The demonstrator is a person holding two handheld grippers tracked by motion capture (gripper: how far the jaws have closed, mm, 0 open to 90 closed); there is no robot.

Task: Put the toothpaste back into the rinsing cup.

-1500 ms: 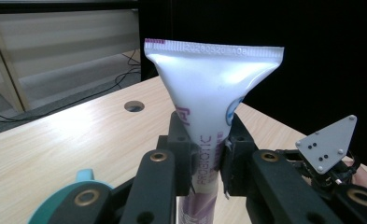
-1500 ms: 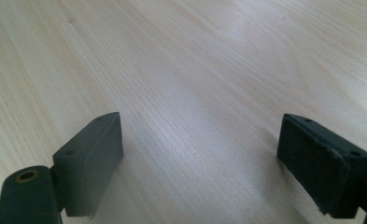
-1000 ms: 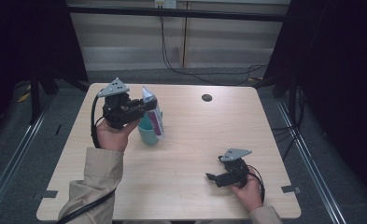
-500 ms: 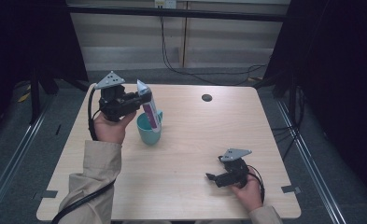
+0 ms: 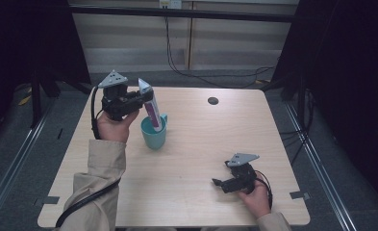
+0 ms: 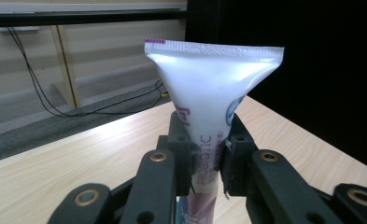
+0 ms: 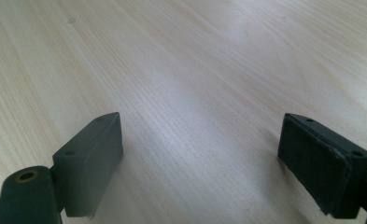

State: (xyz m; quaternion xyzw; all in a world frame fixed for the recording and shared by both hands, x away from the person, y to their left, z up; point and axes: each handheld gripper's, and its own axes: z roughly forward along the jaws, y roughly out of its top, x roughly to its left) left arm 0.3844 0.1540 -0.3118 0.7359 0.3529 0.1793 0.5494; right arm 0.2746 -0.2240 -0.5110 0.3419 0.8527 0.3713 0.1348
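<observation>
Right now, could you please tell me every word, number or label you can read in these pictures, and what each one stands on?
"PROBIOTIC": purple letters running up the white tube, between the left gripper fingers.
Stamped digits along the tube's crimped top edge: too faint to read with certainty.
Blue mark on the tube's right side: partly hidden, unreadable.
Teal cup and table: no text visible.

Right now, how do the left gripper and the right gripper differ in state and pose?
The left gripper is shut on the toothpaste tube; the right gripper is open with nothing between its jaws. The left gripper is raised beside the teal cup, with the tube's lower end inside the cup; the right gripper sits low on the table, away from the cup. Both are black, each held in one hand.
</observation>
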